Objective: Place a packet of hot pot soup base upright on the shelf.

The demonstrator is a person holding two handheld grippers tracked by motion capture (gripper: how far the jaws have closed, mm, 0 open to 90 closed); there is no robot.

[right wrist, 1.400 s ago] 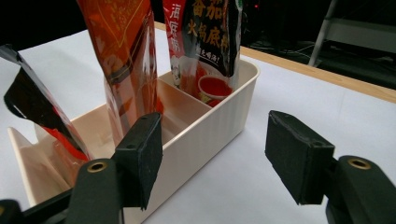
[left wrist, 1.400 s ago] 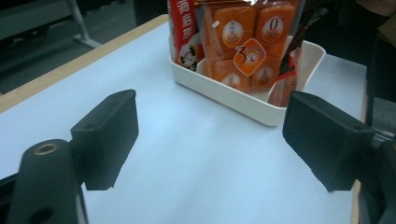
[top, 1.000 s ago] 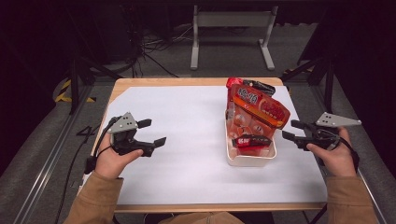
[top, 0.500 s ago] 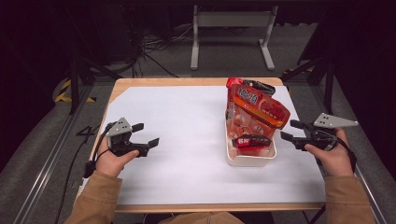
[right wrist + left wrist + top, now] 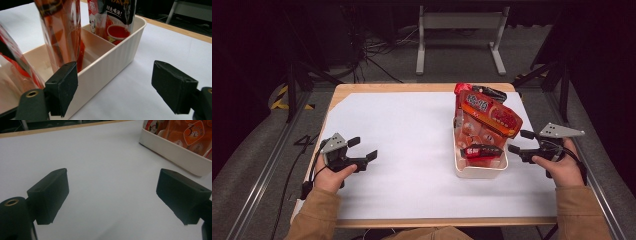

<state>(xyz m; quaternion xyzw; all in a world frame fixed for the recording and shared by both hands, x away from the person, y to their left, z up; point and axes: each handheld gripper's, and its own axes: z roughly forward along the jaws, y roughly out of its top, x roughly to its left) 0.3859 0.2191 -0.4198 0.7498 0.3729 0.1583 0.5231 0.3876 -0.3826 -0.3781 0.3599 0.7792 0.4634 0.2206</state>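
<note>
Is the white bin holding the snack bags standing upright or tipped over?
Upright. The white bin sits flat on the table, open side up, with the snack bags standing in its compartments and leaning.

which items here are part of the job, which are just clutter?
In the job:
- white bin with dividers
- red snack packets standing in it
- right gripper, jaws open beside the bin
- left gripper, jaws open over bare paper

Lying about:
- grey metal stand behind the table
- floor cables
</note>
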